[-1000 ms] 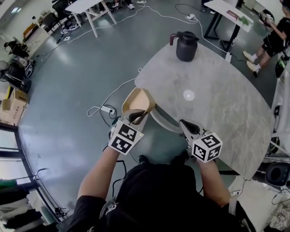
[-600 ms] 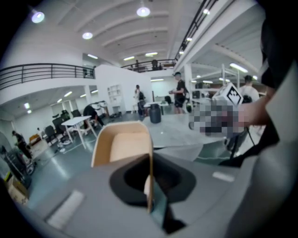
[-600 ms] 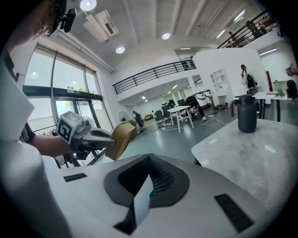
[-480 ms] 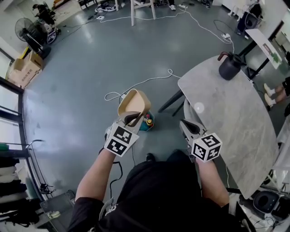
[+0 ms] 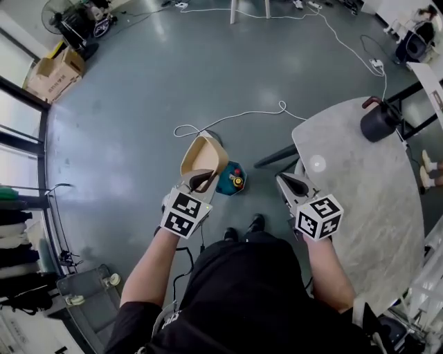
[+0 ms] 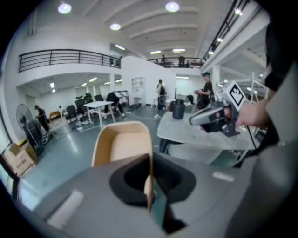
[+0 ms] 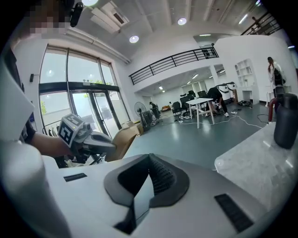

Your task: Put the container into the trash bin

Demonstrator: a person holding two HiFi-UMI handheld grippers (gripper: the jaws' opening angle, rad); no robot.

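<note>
The grey floor (image 5: 138, 104) fills most of the head view. A round marbled table (image 5: 374, 207) lies at 3 o'clock, its far side cut off by the picture's edge. A cardboard box (image 5: 55, 72) and a standing fan (image 5: 59, 14) sit at 10 to 11 o'clock, the fan half out of view. A black jug (image 5: 379, 123) stands on the table's rim at 2 o'clock.

The tan container (image 5: 204, 155) hangs in the air over the floor, just left of centre and well clear of the table. The left gripper (image 5: 201, 181) pinches its near wall, jaws pressed onto it. That wall's lower part is hidden behind the jaws in the left gripper view. The right gripper (image 5: 287, 181), at 4 o'clock of the container, has its jaws pressed together on nothing.

On the floor at 4 o'clock of the container, a small teal box (image 5: 232, 181) with coloured knobs lies ahead of the person's shoes (image 5: 243, 228). A white cable (image 5: 235, 117) loops at 12 o'clock. A wheeled, clear-sided thing (image 5: 90, 294) at 7 o'clock is too unclear to name.
</note>
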